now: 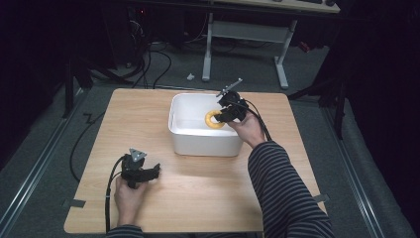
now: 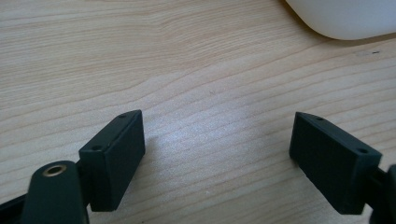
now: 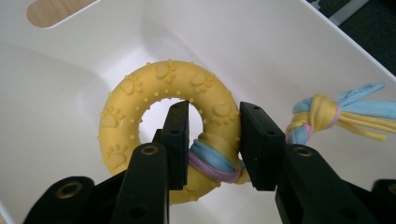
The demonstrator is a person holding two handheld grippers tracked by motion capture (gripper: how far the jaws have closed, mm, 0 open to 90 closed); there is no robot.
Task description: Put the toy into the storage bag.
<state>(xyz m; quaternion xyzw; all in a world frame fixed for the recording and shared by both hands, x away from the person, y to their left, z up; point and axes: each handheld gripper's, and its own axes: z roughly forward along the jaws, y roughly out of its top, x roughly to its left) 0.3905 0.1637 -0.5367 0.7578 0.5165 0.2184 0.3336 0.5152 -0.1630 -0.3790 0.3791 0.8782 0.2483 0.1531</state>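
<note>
Right gripper view: the right gripper (image 3: 210,140) has its fingers (image 3: 180,140) clamped on a yellow rubber ring toy (image 3: 140,112), one finger through the ring's hole and the other on its outer edge, pinching the spot where a pastel braided rope (image 3: 215,158) is wrapped around the ring. Beyond the outer finger, the rope's knotted tail (image 3: 322,112) trails loose toward the wall of the white plastic bin (image 3: 261,42), and the toy hangs inside the bin, with its floor just beneath.

From the high view, the right gripper (image 1: 225,115) reaches over the bin's (image 1: 198,144) far corner with the ring (image 1: 214,119) below the rim, while the left gripper (image 1: 148,172) rests on the wooden worktop (image 1: 208,193) well short of the bin. In the left gripper view, its fingers (image 2: 114,158) stand wide apart with bare wood between them.

The step in hand looks like setting the toy down in the bin. Doing it well likely means lowering until the ring's bottom edge meets the floor before letting go, so it does not bounce or roll. The fingers should then spread fully, since one sits inside the hole and could drag the ring upward. Lifting straight out, away from the loose tail, should keep the rope from snagging.
</note>
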